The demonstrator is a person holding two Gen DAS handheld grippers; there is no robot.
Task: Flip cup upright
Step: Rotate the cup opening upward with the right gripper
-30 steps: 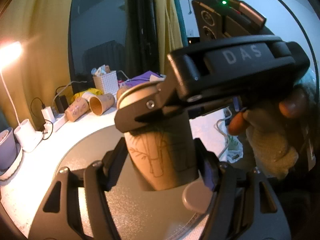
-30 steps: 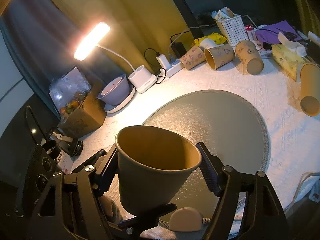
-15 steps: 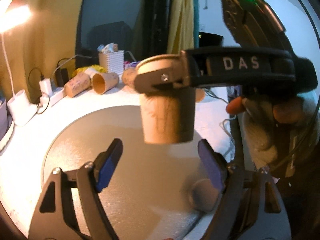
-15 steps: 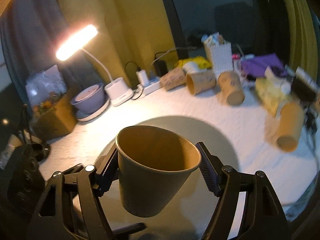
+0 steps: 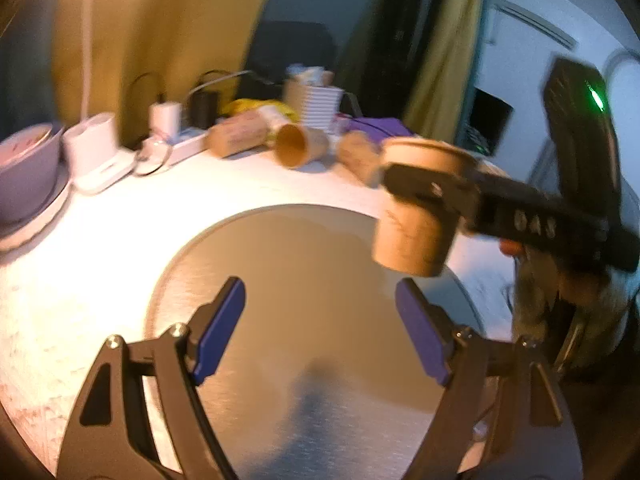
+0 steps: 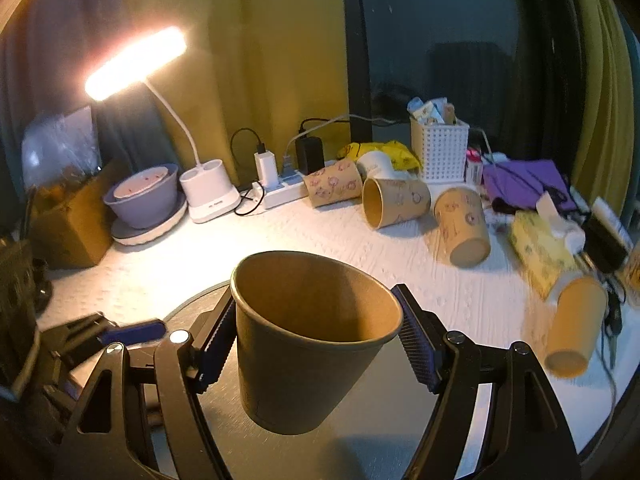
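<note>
My right gripper (image 6: 316, 344) is shut on a brown paper cup (image 6: 308, 344), mouth up, held above the round grey mat (image 6: 384, 440). In the left wrist view the same cup (image 5: 416, 216) hangs in the right gripper's black fingers (image 5: 432, 190) over the mat's (image 5: 304, 320) far right side. My left gripper (image 5: 320, 332) is open and empty, low over the mat, well apart from the cup. One blue pad of it (image 6: 132, 330) shows at the left of the right wrist view.
Several paper cups (image 6: 394, 202) lie on their sides on the white cloth at the back and right (image 6: 574, 320). A lamp base (image 6: 208, 192), power strip (image 6: 280, 194), grey bowl (image 6: 144, 194), white basket (image 6: 440, 150) and tissue pack (image 6: 540, 248) line the far edge.
My left gripper let go of the cup and drew back to the left. My right gripper kept the cup and carried it up and away to the right.
</note>
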